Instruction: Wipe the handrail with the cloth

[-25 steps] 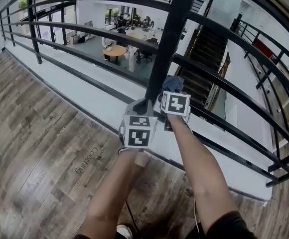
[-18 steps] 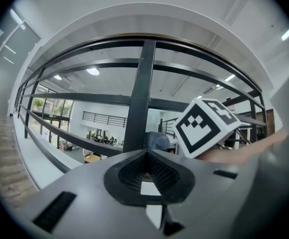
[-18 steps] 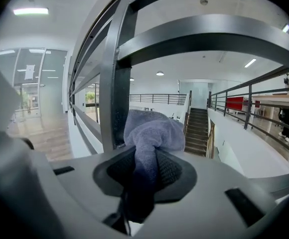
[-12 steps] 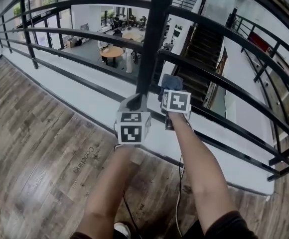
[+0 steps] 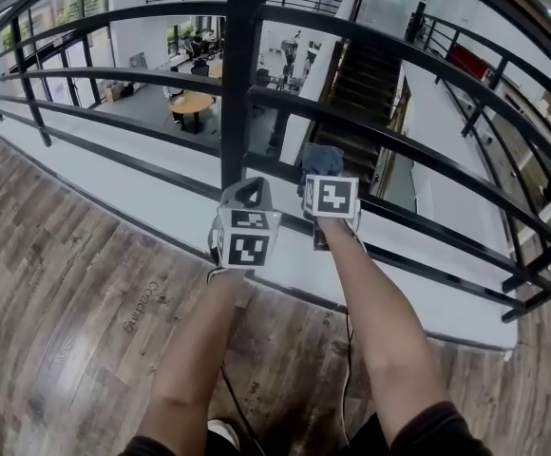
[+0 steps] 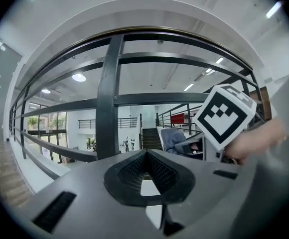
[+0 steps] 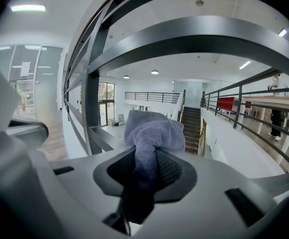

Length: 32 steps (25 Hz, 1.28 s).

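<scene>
Cloth (image 7: 154,128) in right tongs (image 7: 144,158) near black post (image 5: 239,74); left tongs (image 6: 145,156) together, empty

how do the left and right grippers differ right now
The left gripper has its jaws shut on nothing; the right gripper is shut on a bunched blue-grey cloth. The left gripper faces the black upright post; the right gripper sits to that post's right, at the horizontal rails. Both are grey and carry a marker cube.
</scene>
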Each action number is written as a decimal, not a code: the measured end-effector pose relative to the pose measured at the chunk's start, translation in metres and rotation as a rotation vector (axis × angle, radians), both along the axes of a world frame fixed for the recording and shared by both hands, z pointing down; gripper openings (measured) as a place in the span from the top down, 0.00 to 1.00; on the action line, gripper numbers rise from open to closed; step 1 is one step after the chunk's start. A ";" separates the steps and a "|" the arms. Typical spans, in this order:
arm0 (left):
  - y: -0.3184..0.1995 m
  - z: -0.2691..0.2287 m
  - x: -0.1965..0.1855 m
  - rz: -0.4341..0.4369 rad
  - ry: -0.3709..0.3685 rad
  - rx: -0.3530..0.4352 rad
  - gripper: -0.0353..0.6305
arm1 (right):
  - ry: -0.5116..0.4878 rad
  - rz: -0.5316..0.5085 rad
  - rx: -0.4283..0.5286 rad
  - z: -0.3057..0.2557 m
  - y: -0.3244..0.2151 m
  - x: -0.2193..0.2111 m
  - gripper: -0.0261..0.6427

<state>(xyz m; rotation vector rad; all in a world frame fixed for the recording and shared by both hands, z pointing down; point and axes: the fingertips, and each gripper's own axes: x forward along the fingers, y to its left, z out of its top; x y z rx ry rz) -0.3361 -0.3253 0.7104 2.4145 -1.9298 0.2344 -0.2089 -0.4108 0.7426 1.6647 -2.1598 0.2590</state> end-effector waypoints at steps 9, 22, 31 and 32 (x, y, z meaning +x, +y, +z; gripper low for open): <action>0.006 0.001 0.080 0.091 -0.038 -0.010 0.95 | -0.025 0.067 -0.012 0.000 0.023 0.097 0.82; 0.007 0.002 0.219 0.215 0.076 -0.081 0.95 | -0.031 0.141 -0.005 -0.004 0.052 0.247 0.82; 0.018 -0.008 0.326 0.326 0.078 -0.068 0.95 | -0.037 0.178 -0.007 -0.002 0.077 0.354 0.82; 0.017 -0.005 0.335 0.328 0.103 -0.088 0.95 | -0.033 0.188 -0.007 -0.002 0.079 0.368 0.82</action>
